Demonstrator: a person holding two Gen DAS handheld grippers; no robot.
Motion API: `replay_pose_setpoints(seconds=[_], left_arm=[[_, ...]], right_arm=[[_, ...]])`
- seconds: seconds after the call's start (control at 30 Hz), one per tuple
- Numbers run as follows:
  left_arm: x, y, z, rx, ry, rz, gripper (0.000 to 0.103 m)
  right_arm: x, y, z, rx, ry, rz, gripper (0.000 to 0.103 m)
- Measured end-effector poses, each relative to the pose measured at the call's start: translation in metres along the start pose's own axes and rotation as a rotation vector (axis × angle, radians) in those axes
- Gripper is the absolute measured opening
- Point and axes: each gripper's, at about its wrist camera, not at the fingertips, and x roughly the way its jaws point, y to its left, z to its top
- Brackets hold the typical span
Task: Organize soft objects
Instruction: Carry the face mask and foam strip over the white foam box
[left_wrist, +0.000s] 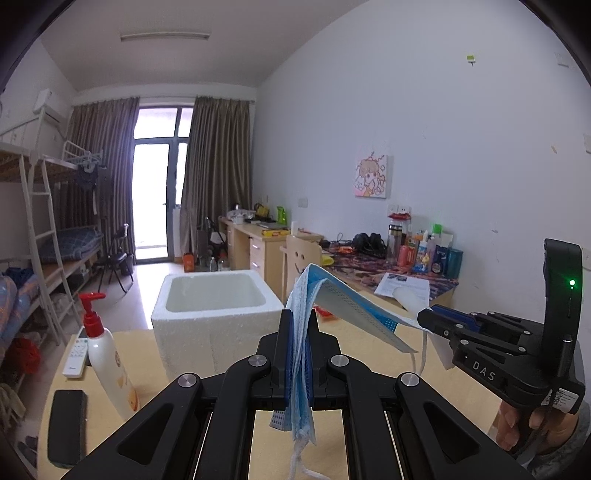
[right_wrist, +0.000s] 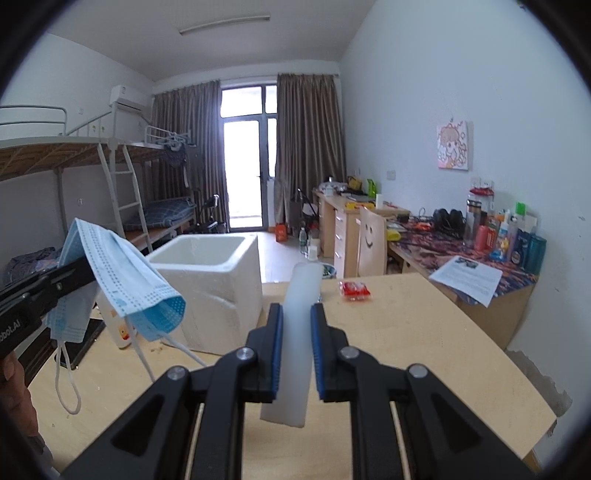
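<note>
My left gripper (left_wrist: 298, 325) is shut on a blue face mask (left_wrist: 343, 306) and holds it above the wooden table (left_wrist: 369, 354). The mask (right_wrist: 125, 280) droops with its ear loops hanging in the right wrist view. My right gripper (right_wrist: 297, 314) is shut on a white foam strip (right_wrist: 299, 332), held above the table (right_wrist: 424, 332); this gripper (left_wrist: 428, 317) also shows at the right in the left wrist view. A white foam box (left_wrist: 214, 314) stands open on the table just ahead, also in the right wrist view (right_wrist: 218, 295).
A lotion pump bottle (left_wrist: 107, 365), a remote (left_wrist: 77, 356) and a black phone (left_wrist: 66, 424) lie at the table's left. A red packet (right_wrist: 354, 290) lies beyond the right gripper. A cluttered desk (right_wrist: 480, 258) and a chair (right_wrist: 373, 240) stand behind.
</note>
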Motion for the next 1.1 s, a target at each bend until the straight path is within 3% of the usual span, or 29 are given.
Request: replay_pose_setpoints(seconds=[0.5,1.1], left_arm=[[0.006,-0.014,0.007,0.003,-0.01,0.009,0.005],[0.038,-0.002,0.015,-0.016,0.028,0.063,0.005]], right_arm=[[-0.011,-0.013,0.008,-0.013,-0.063,-0.006,0.018],[0.014,-0.006,0.018,-0.036,-0.023,-0.067,0.018]])
